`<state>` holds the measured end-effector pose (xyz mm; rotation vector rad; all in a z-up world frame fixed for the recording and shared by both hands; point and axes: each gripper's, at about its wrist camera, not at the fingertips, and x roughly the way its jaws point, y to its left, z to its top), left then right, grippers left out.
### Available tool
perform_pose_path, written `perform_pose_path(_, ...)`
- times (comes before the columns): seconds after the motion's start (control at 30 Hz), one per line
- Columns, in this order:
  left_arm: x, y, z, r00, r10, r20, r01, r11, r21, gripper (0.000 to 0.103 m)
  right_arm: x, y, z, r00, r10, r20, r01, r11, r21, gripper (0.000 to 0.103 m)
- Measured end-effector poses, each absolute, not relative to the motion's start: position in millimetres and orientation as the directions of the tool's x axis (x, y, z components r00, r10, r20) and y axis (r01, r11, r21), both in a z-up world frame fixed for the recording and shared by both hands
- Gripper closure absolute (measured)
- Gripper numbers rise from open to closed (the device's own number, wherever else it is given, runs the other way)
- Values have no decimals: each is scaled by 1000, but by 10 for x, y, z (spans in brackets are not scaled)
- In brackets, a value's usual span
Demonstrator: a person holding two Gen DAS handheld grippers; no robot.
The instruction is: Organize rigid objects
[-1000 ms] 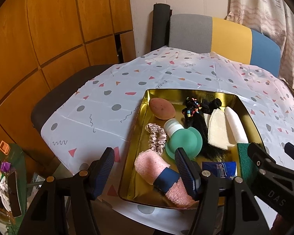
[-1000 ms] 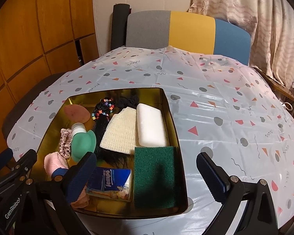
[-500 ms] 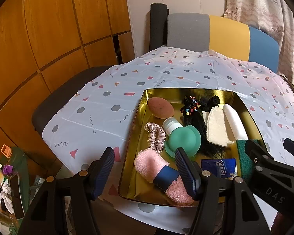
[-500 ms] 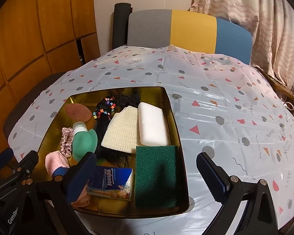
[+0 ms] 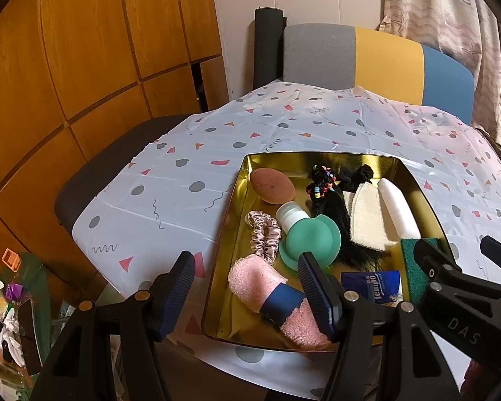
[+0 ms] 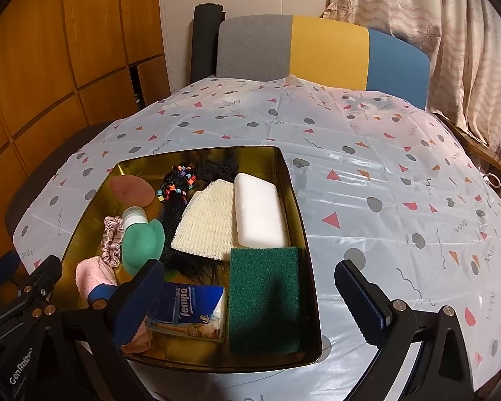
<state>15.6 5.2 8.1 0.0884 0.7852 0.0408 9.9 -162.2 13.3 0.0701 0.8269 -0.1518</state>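
Note:
A gold metal tray sits on the patterned tablecloth. It holds a green bottle with a white cap, a brown egg-shaped sponge, a pink scrunchie, a rolled pink towel, beaded black hair ties, a cream loofah pad, a white block, a green scouring pad and a blue tissue pack. My left gripper hovers open over the tray's near left edge. My right gripper hovers open over its near right corner. Neither holds anything.
A chair with a grey, yellow and blue back stands behind the table. Wooden wall panels run along the left, a curtain hangs at the right. A low glass table with clutter sits at the lower left.

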Motion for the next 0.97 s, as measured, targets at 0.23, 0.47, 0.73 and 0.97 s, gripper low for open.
perform_pose_path(0.23, 157, 42, 73, 706, 70, -705, -1, 995, 98, 38, 99, -1624, 131, 666, -108, -739, 164, 987, 3, 0)
perform_pose_path(0.47, 157, 44, 66, 707, 64, -704, 0, 996, 90, 38, 100, -1629, 129, 664, -106, -740, 163, 987, 5, 0)
perform_pose_path(0.73, 155, 46, 63, 709, 66, -702, -3, 996, 91, 38, 98, -1641, 122, 663, -110, -741, 168, 986, 5, 0)
perform_pose_path(0.97, 147, 46, 66, 723, 76, -686, -7, 995, 103, 38, 107, -1659, 108, 660, -108, -743, 170, 985, 7, 0)
